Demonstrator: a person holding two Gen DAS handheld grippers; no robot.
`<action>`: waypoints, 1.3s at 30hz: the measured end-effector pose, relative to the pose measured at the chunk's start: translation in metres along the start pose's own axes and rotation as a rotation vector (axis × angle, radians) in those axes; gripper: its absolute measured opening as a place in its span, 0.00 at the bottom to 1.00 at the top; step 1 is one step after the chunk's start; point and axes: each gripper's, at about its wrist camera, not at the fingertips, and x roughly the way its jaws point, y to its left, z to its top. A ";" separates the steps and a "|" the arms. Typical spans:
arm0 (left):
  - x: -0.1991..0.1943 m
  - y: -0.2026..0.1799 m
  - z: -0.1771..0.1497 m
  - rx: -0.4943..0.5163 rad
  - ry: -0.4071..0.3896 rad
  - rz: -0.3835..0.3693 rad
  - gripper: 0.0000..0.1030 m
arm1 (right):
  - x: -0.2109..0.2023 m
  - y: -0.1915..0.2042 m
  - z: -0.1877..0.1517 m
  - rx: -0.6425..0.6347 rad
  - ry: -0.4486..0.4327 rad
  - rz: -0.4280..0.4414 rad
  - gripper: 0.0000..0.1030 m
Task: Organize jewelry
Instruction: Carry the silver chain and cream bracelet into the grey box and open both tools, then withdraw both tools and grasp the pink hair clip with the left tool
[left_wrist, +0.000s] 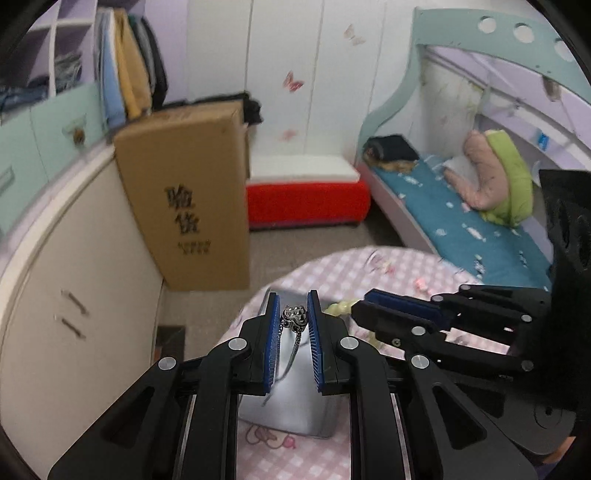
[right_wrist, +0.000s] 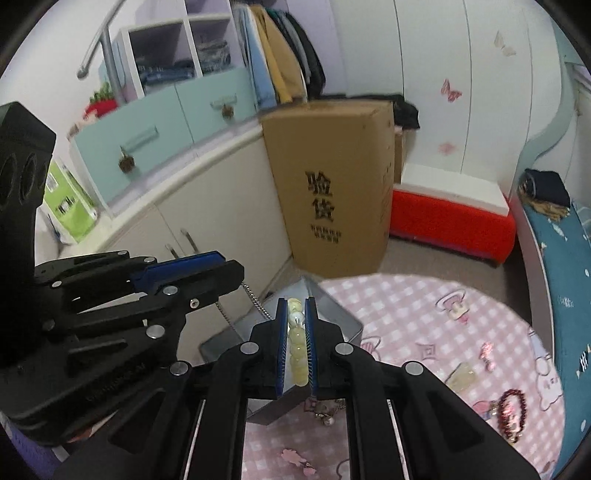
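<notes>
My left gripper (left_wrist: 293, 300) is shut on a silver pendant (left_wrist: 294, 316), and its chain (left_wrist: 291, 354) hangs down between the blue pads. Below it an open silver tin box (left_wrist: 291, 413) stands on the round table (left_wrist: 402, 267) with a pink checked cloth. In the right wrist view my right gripper (right_wrist: 296, 303) is shut on a pale yellow bead bracelet (right_wrist: 297, 341), above the same tin (right_wrist: 338, 314). The two grippers are close side by side. The left gripper (right_wrist: 234, 275) shows with the chain (right_wrist: 255, 300) dangling from it. The right gripper (left_wrist: 361, 305) reaches in from the right.
More jewelry lies on the cloth (right_wrist: 406, 310) to the right: a dark red bead bracelet (right_wrist: 511, 410), a pink earring (right_wrist: 487, 355) and a pale yellow piece (right_wrist: 461, 373). Beyond the table stand a tall cardboard box (right_wrist: 332, 184), cream cabinets (right_wrist: 207, 206), a red bench (right_wrist: 450, 218) and a bed (left_wrist: 461, 214).
</notes>
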 end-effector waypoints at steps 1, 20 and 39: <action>0.007 0.003 -0.005 -0.015 0.020 0.001 0.15 | 0.006 0.000 -0.002 0.004 0.013 0.003 0.09; 0.054 0.027 -0.041 -0.106 0.152 -0.021 0.26 | 0.064 0.000 -0.028 0.041 0.157 -0.003 0.12; -0.065 -0.028 -0.058 -0.077 -0.138 0.088 0.76 | -0.063 -0.008 -0.053 -0.006 -0.049 -0.128 0.56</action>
